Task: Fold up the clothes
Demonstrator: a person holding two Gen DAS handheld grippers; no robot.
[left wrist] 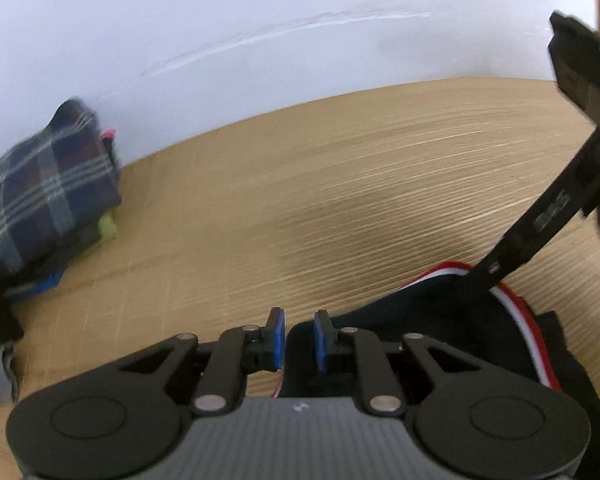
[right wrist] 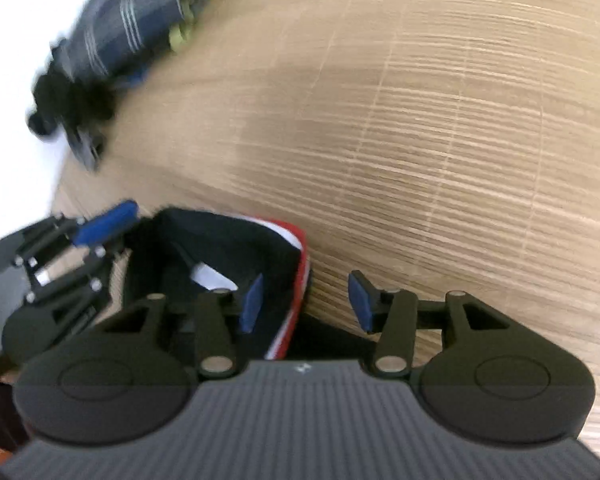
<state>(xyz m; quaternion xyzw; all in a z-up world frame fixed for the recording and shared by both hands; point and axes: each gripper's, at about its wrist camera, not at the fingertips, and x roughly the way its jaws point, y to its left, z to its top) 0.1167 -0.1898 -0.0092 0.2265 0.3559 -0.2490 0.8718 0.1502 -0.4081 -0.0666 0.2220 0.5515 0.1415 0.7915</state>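
Seemingly between folds: the left tool [left wrist: 299, 338] hangs over the near edge of the dark garment [left wrist: 440, 320] with its red-and-white trim, jaws a narrow gap apart and empty. Right of it, the right tool [right wrist: 305, 300] straddles the trimmed edge, jaws wide, gripping nothing. Next, each needs a corner. A plaid pile [left wrist: 48, 188] sits far left on the bench [left wrist: 360, 184], well clear.

place: home room | wooden table [left wrist: 380, 168], white wall [left wrist: 260, 8], folded clothes [left wrist: 48, 184]

Both wrist views look steeply down, close over the wooden table [left wrist: 380, 184] (sharing the dark garment [right wrist: 220, 252]).
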